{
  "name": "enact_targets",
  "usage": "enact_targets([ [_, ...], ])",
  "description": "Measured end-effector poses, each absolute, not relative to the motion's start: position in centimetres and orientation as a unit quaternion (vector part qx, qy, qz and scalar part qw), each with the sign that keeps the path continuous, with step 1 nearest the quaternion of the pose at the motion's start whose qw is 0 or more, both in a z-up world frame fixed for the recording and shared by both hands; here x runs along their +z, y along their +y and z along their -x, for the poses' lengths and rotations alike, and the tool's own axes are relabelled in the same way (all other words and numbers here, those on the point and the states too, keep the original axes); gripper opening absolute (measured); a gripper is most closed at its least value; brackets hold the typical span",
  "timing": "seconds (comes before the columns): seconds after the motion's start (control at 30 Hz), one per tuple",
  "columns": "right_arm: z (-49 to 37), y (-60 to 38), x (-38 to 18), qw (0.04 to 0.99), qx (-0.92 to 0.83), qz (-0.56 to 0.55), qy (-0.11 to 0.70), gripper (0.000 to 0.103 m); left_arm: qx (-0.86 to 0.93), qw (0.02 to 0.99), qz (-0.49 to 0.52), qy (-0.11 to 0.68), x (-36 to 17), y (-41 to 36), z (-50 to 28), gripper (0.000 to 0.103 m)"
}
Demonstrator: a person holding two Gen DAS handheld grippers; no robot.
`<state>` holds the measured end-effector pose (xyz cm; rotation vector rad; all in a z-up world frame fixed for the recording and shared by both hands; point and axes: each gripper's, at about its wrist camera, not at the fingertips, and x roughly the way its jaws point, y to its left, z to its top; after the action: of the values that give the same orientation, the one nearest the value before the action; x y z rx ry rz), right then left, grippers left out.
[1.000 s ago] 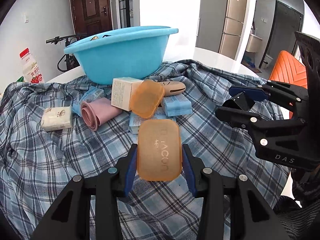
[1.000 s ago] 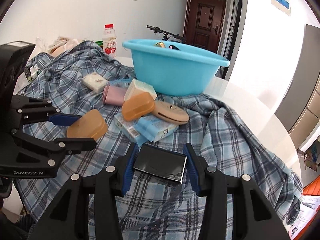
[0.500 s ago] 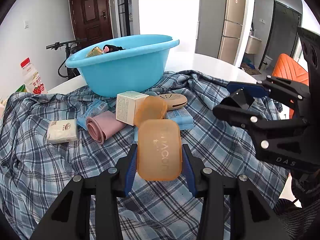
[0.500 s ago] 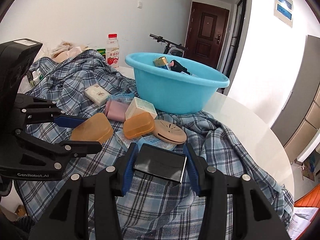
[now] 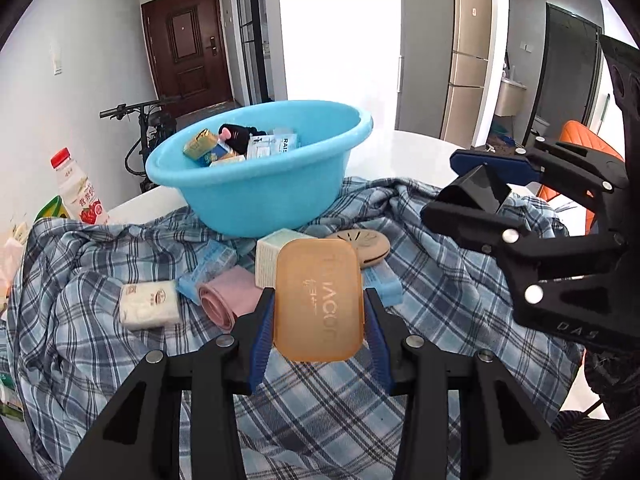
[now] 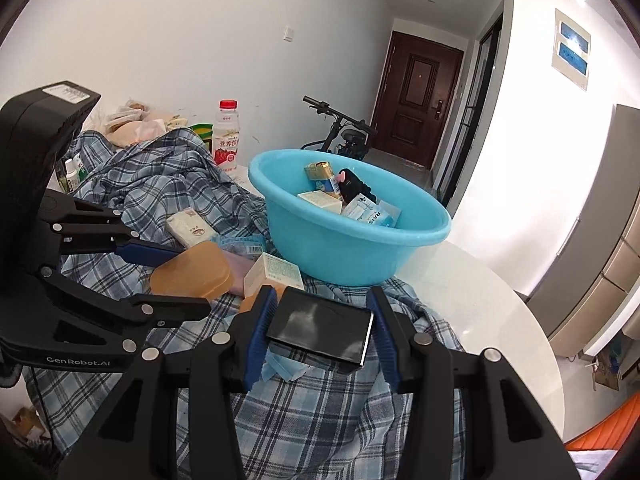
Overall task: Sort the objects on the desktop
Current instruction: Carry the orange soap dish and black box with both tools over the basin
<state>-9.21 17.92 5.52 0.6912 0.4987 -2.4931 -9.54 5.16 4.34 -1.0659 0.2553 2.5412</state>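
My left gripper (image 5: pixel 318 332) is shut on a translucent orange case (image 5: pixel 318 300), held above the plaid cloth (image 5: pixel 100 340). My right gripper (image 6: pixel 320 336) is shut on a flat black box (image 6: pixel 320 330). Each gripper also shows in the other view: the right gripper (image 5: pixel 468 188) with the black box (image 5: pixel 478 190), the left gripper (image 6: pixel 176 276) with the orange case (image 6: pixel 192 276). A light blue basin (image 5: pixel 260 196) (image 6: pixel 352 252) stands beyond both, holding several small packages. Under the grippers lie a white box (image 5: pixel 266 254), a pink roll (image 5: pixel 226 298), a tan round disc (image 5: pixel 366 242) and blue packets.
A white tissue packet (image 5: pixel 148 306) lies left on the cloth. A drink bottle (image 5: pixel 78 190) (image 6: pixel 226 138) stands at the table's far left edge. The white round tabletop (image 6: pixel 480 320) shows bare to the right of the basin. An orange chair (image 5: pixel 580 140) stands beyond the table.
Both grippers have risen with their loads still held, so the views now look down into the basin and show its contents. The loose objects on the cloth have not moved.
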Motion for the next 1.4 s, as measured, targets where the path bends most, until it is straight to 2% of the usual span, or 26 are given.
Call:
enact_targets([
  [0.63,12.1,16.9,8.8,0.253,-0.922,-0.229,0.184,0.045,0.91,0.18,0.363,0.087,5.9,5.6,13.3,0.045],
  [1.4,18.9,16.2,11.6,0.238,-0.928,-0.208,0.198,0.045,0.926,0.155,0.331,0.098,10.1,4.5,19.6,0.045],
])
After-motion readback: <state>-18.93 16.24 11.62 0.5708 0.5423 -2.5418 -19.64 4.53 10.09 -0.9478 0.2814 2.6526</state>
